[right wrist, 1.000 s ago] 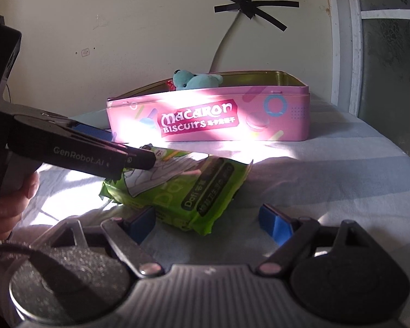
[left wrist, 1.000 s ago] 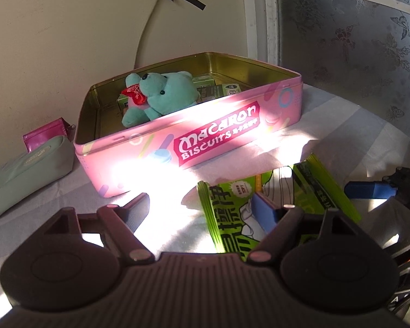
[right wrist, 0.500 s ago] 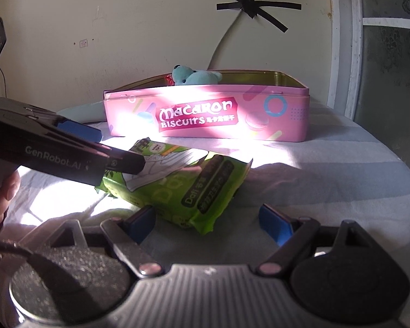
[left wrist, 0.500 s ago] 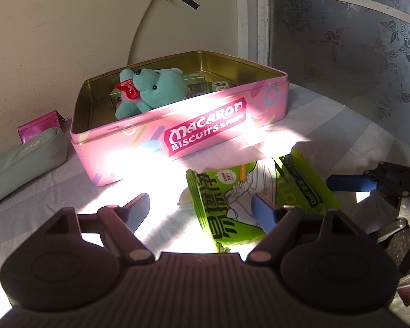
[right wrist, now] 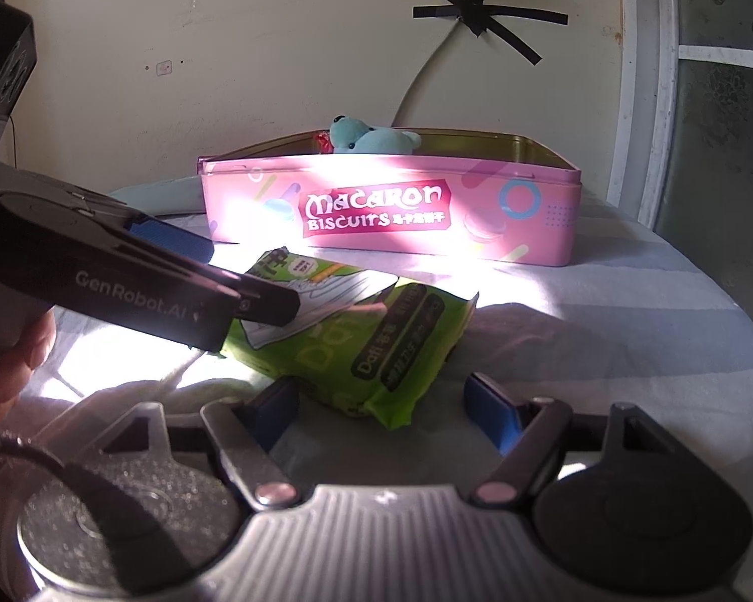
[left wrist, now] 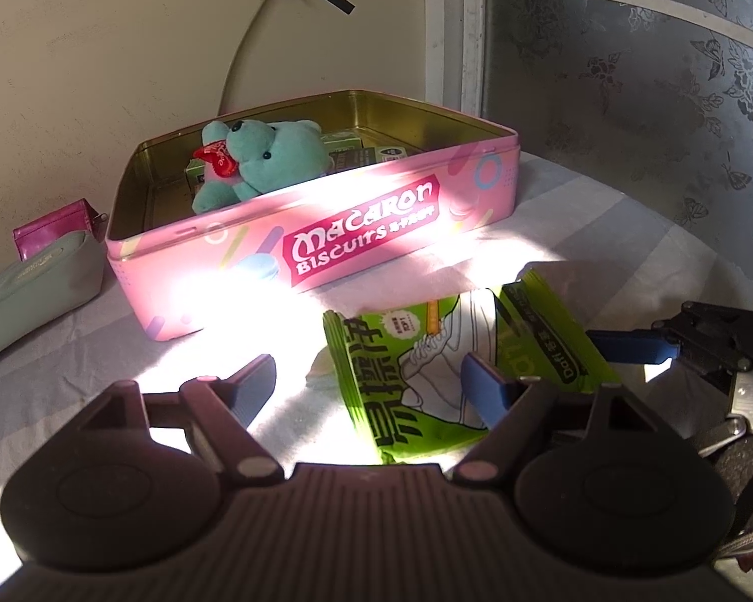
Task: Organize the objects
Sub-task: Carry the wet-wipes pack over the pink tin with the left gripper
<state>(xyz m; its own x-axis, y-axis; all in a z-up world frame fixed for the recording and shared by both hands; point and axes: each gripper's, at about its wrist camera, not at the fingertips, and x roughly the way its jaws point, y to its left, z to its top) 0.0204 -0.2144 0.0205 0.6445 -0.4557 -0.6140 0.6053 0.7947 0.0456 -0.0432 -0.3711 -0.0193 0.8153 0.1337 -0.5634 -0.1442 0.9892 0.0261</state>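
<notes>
A green snack packet (left wrist: 426, 376) (right wrist: 376, 346) lies flat on the cloth in front of the open pink biscuit tin (left wrist: 356, 246) (right wrist: 391, 215). A teal teddy bear (left wrist: 261, 160) (right wrist: 371, 138) and small green boxes (left wrist: 371, 153) lie in the tin. My left gripper (left wrist: 371, 386) is open, low over the packet's left end, its blue right pad above the wrapper. My right gripper (right wrist: 384, 411) has the packet's near corner between its fingers; its jaws are closing and the pads stand clear of the wrapper.
A grey-green pouch (left wrist: 30, 291) and a magenta purse (left wrist: 55, 233) lie left of the tin by the wall. A taped cable (right wrist: 426, 80) runs up the wall behind. A frosted window (left wrist: 652, 100) bounds the right side. A hand (right wrist: 10, 366) holds the left gripper.
The right gripper's fingers have drawn a little closer together around the packet's corner. The left view has tipped slightly, so the tin and packet sit a bit farther ahead.
</notes>
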